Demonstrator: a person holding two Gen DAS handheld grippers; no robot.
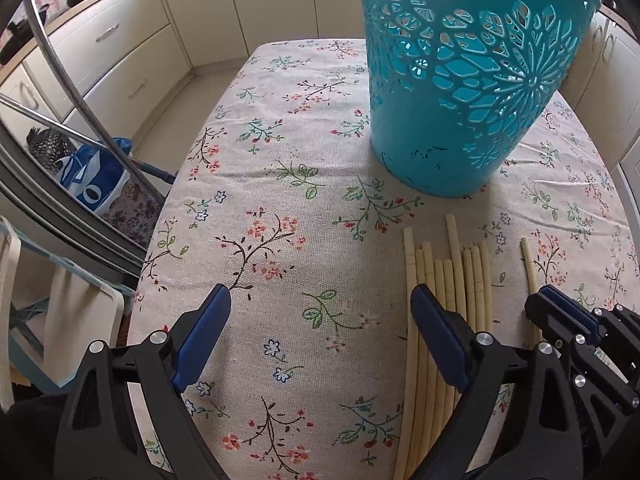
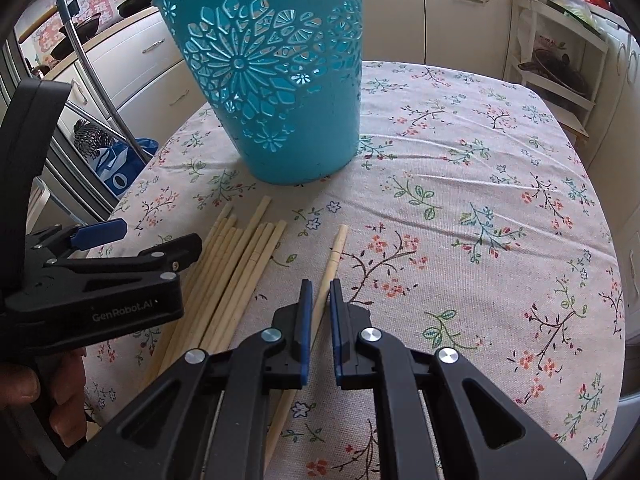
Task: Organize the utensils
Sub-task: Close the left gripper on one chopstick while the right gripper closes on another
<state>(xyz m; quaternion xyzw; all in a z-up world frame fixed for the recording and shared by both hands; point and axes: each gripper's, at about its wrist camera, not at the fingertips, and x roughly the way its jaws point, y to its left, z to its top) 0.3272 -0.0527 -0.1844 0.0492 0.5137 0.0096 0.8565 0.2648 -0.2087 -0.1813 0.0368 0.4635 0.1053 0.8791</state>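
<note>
A teal cut-out basket (image 1: 460, 80) (image 2: 280, 80) stands upright on the flowered tablecloth (image 1: 280, 200). In front of it lies a bundle of several pale wooden chopsticks (image 1: 452, 280) (image 2: 240, 264), side by side. One single chopstick (image 2: 336, 252) (image 1: 528, 264) lies apart, to their right. My right gripper (image 2: 320, 300) (image 1: 544, 300) is shut on this single chopstick, low on the cloth. My left gripper (image 1: 320, 294) (image 2: 160, 234) is open wide with only cloth between its fingers. Its right finger (image 1: 432, 320) hangs over the bundle's left side.
Cream kitchen cabinets (image 1: 120, 48) ring the table. Off the table's left edge are a blue bag (image 1: 96, 180) and bent metal tubes (image 1: 80, 92). A white shelf rack (image 2: 560, 64) stands at the far right. A hand (image 2: 28, 392) holds the left gripper.
</note>
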